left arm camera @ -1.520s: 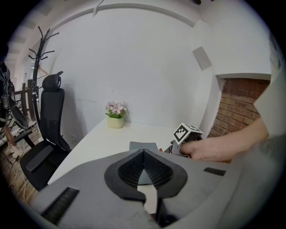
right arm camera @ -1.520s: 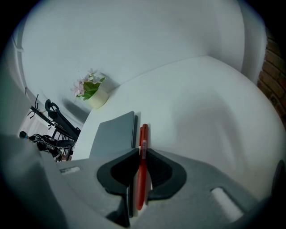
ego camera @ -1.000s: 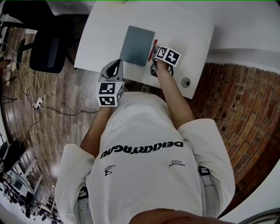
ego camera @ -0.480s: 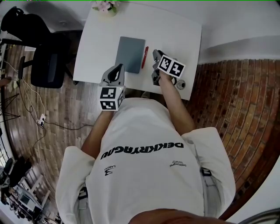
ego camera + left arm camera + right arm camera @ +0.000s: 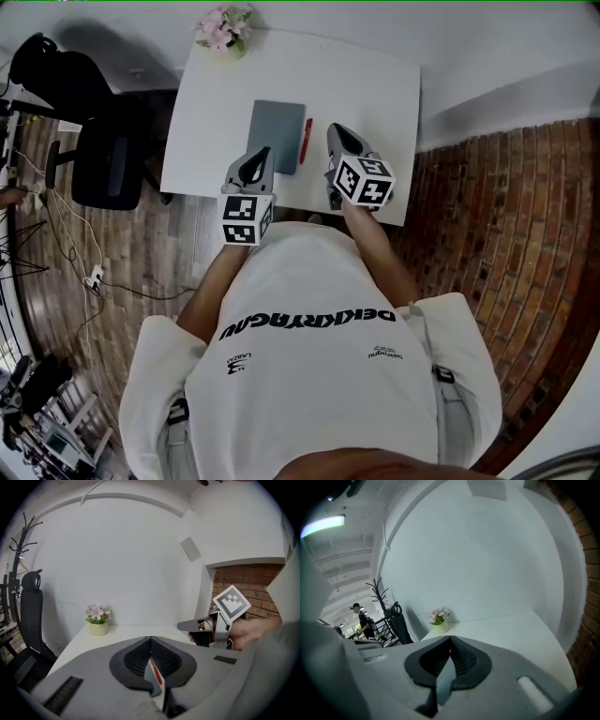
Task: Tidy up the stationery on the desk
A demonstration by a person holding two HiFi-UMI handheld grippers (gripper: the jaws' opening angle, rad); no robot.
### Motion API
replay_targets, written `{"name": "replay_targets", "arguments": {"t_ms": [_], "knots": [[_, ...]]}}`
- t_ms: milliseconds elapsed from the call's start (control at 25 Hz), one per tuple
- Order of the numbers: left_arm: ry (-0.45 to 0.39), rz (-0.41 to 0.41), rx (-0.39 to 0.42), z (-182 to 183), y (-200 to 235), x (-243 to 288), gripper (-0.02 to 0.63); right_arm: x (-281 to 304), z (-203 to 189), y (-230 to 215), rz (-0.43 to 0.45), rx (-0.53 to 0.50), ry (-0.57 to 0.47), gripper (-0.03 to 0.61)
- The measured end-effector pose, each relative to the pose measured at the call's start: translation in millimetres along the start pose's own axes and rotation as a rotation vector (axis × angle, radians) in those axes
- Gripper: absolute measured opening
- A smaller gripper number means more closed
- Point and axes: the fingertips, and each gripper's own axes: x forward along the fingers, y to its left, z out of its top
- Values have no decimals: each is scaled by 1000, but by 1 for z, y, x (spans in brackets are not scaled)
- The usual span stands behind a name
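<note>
- My right tongs (image 5: 450, 640) have their jaws pressed together at the tips, gripping nothing.
- Beyond them lies the white worktop (image 5: 511, 630), with a pot of pink flowers (image 5: 439, 619) at its far edge.
- A black chair (image 5: 400, 620) and a coat stand (image 5: 380, 595) stand to its left, and a person (image 5: 361, 623) is farther back.

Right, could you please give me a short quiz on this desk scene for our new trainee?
1. What lies just right of the grey notebook on the desk?
2. True or false: the left gripper and right gripper both have jaws together, holding nothing.
3. The flower pot stands at the desk's: A) far left corner, B) near right corner, C) middle.
Key: 1 red pen; 2 true; 3 A.
</note>
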Motion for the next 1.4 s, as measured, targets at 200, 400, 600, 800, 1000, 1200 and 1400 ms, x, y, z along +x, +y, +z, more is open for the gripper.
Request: {"name": "replay_targets", "arguments": {"t_ms": [200,400,600,800,1000,1200,1400], "knots": [[-30,-4,31,8,-8,0,-2,-17,15,18,58,-45,-69,-3],[-55,-16,49,14,-13,0,-2,-28,22,35,115,-82,-140,-3],[-84,-38,88,17,-23,-3,-2,-36,23,47,151,-114,-162,-3],[-113,-34,97,23,-22,-5,-2,-40,27,51,165,-135,-181,-3],[-129,-27,93,22,-20,-9,-2,-40,22,56,178,-152,-174,-4],[-138,-21,97,24,-18,-12,-2,-39,21,58,183,-156,-170,-4],[-140,-18,100,24,-16,-14,-2,-38,19,57,180,-152,-162,-4]]}}
